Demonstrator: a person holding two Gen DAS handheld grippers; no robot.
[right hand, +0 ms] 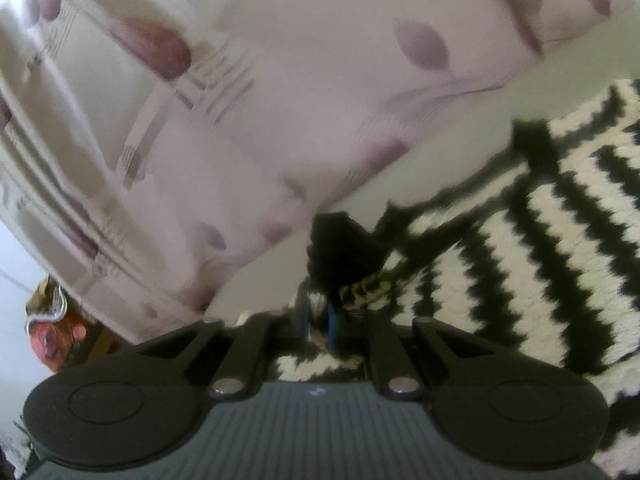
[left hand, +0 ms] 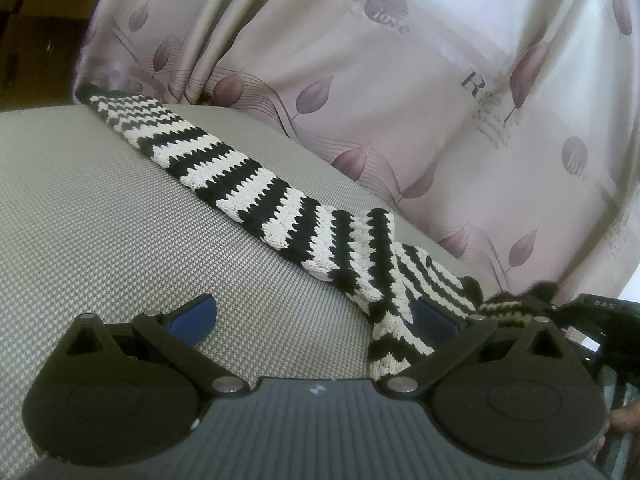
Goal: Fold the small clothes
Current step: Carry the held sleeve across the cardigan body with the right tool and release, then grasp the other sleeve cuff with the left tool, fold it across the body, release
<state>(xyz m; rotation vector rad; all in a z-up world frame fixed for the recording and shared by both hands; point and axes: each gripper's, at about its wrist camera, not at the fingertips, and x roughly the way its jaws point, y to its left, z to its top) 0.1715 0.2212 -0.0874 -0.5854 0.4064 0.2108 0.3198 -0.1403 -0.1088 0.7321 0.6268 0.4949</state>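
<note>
A black-and-white striped knit garment [left hand: 248, 184] lies as a long strip across the grey woven surface [left hand: 100, 220], running from far left to near right. My left gripper [left hand: 316, 318] is open just above the surface; its right blue pad [left hand: 434, 318] touches the near end of the knit, its left pad [left hand: 196, 314] is over bare surface. My right gripper [right hand: 318, 326] is shut on a bunched black edge of the striped knit [right hand: 540, 240], which spreads to its right. The right gripper also shows at the right edge of the left wrist view [left hand: 600, 312].
A pale pink curtain with purple leaf print [left hand: 380, 80] hangs close behind the surface's far edge and fills the background in the right wrist view [right hand: 260, 100]. Dark furniture [left hand: 32, 20] is at far left. Colourful items [right hand: 52, 328] lie low left.
</note>
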